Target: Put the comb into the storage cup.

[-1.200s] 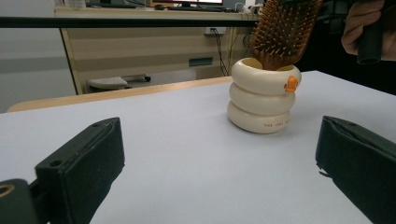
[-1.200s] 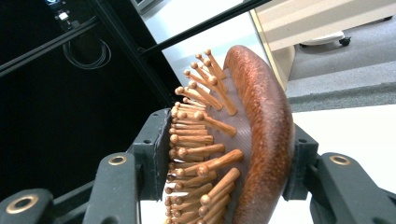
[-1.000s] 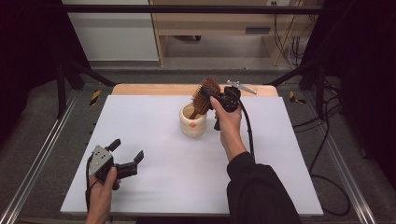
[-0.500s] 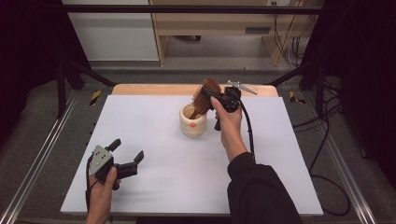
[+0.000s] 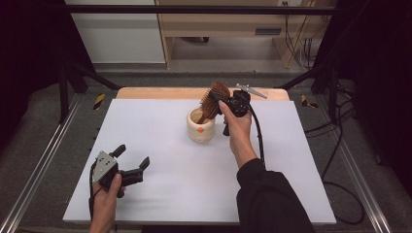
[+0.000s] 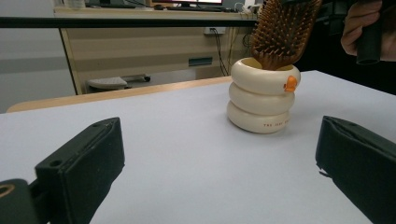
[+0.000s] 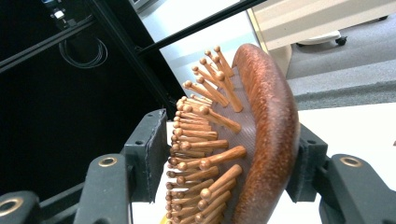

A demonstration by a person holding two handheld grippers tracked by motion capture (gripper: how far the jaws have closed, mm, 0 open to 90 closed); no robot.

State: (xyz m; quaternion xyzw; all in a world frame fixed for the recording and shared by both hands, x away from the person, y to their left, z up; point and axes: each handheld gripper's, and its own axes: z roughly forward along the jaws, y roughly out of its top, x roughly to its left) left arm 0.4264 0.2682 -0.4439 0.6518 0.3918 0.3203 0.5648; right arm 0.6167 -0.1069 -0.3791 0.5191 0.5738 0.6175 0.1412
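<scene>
The hairbrush, above centre, stands handle-down in the ringed cup. The right gripper fingers, just opening, bracket its head. The left gripper fingers are spread, idle on the counter.

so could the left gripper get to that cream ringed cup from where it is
Probably yes: bare white table lies between the open left gripper and the cream ringed cup. Only the wooden paddle hairbrush above it, between the right gripper's jaws, might crowd it.

Even light, perhaps slightly soft.
</scene>
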